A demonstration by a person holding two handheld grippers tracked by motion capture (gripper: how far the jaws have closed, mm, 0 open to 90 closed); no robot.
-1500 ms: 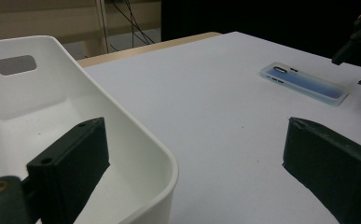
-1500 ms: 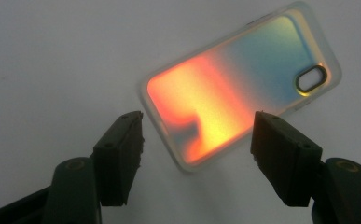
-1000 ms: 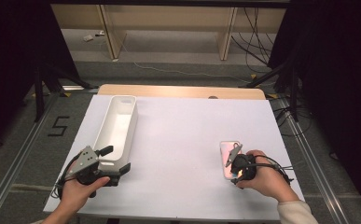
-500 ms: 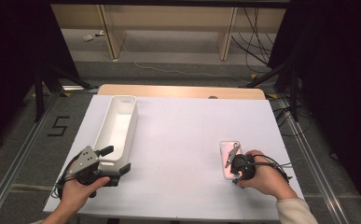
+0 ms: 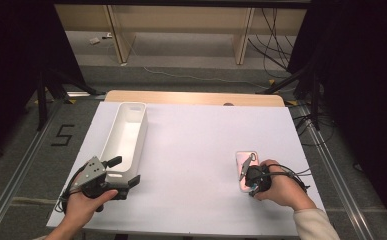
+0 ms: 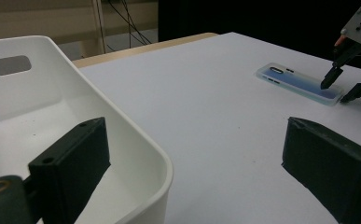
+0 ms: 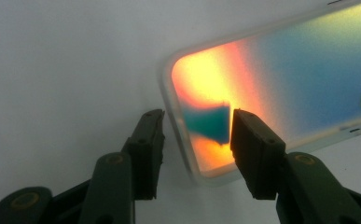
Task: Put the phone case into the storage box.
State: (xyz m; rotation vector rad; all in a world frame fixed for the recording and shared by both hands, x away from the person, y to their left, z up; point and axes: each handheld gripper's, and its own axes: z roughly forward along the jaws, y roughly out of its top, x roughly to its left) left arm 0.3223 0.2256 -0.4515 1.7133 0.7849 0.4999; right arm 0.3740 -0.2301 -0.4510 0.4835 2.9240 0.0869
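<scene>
Near right of the white worktop (image 5: 201, 150): flat translucent phone case with an iridescent blue-to-orange sheen (image 5: 245, 170), lying flat, long axis running near to far.
Right tongs (image 7: 194, 154): spread apart, straddling the case's near long edge close to a rounded corner; one jaw outside on the bare worktop, the other over the case's face. Nothing pinched yet.
Case relative to right tongs: rim lying in the gap between the jaws, nearer the outer one; seen from the left gripper view, tips (image 6: 341, 86) poised at the case's (image 6: 299, 84) near end, whether touching the surface impossible to tell.
Left tongs (image 5: 126, 172): spread wide, straddling the near corner wall of the long white plastic bin (image 5: 126, 132); one jaw inside the bin, the other outside over the worktop. Not closed on the wall.
Case relative to bin: well apart, bin at the left, case at the right.
Step in hand, by judgement: grasping the case by its rim.
Doing it well: lower the outer jaw to the worktop beside the rim, tilt to catch under the lip, close gently to avoid skidding the thin shell, lift level.
</scene>
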